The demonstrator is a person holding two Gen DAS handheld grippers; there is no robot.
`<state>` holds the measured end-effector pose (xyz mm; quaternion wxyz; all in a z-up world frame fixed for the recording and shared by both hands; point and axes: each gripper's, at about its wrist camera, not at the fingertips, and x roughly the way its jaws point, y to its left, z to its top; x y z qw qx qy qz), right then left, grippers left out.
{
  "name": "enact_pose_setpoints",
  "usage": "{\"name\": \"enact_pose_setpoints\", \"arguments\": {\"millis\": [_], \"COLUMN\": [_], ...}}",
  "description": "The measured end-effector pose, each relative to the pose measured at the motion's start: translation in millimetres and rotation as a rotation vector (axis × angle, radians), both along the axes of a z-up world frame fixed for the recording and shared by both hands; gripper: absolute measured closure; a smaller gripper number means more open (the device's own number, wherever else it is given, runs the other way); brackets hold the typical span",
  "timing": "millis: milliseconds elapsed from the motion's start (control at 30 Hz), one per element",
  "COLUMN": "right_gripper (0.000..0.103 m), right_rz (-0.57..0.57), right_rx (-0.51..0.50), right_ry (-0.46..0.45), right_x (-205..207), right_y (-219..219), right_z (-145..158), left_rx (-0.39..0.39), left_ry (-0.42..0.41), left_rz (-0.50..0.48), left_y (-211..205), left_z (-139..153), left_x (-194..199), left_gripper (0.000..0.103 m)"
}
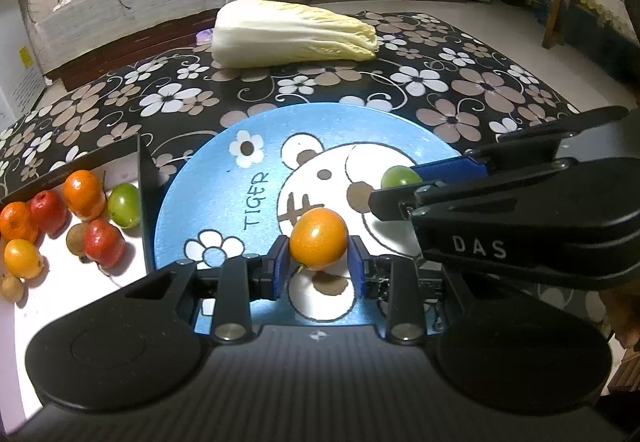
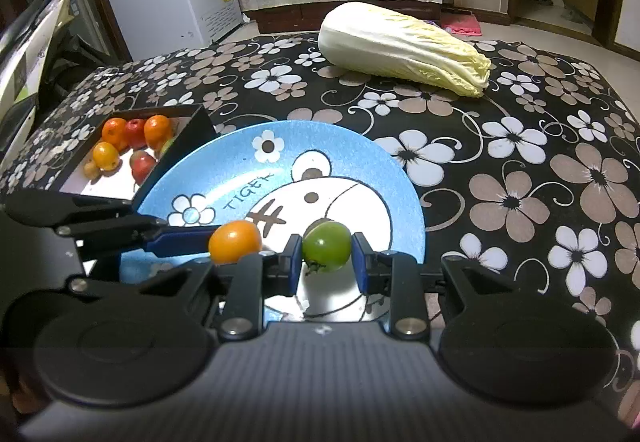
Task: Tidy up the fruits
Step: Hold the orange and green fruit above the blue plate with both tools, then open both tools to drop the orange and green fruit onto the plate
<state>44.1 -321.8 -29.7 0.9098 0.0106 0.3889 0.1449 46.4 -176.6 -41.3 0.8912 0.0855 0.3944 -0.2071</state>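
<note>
A small orange fruit point(image 1: 319, 242) sits between the blue pads of my left gripper point(image 1: 318, 247), which is shut on it over the near part of the blue tiger plate point(image 1: 224, 178). My right gripper point(image 2: 326, 248) is shut on a small green fruit point(image 2: 326, 246) above the same plate point(image 2: 360, 162). In the left wrist view the right gripper point(image 1: 396, 188) reaches in from the right with the green fruit point(image 1: 398, 177). In the right wrist view the orange fruit point(image 2: 235, 242) shows at the left, against a blue finger point(image 2: 180, 240) of the left gripper.
A black-walled box point(image 1: 146, 178) with a white floor lies left of the plate and holds several orange, red, green and brown fruits point(image 1: 82, 194); its wall point(image 2: 192, 126) touches the plate's rim. A napa cabbage point(image 1: 292, 36) lies at the far side of the floral tablecloth point(image 2: 520, 162).
</note>
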Motion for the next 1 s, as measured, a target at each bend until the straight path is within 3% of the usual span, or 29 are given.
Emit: {"name": "enact_pose_setpoints", "arguments": {"millis": [833, 1000], "right_gripper": [0.072, 0.072], "right_rz": [-0.015, -0.019], "right_rx": [0.006, 0.017], "right_ry": [-0.030, -0.042], "right_x": [-0.9, -1.1], "right_y": [3.2, 2.6], "right_z": [3.8, 6.2], "left_rx": [-0.016, -0.021], "left_ry": [0.010, 0.006], "left_rz": [0.025, 0.024], "left_y": [3.8, 3.9], "left_z": [1.2, 2.9], "left_x": [2.0, 1.0], "left_gripper": [0.066, 0.061]}}
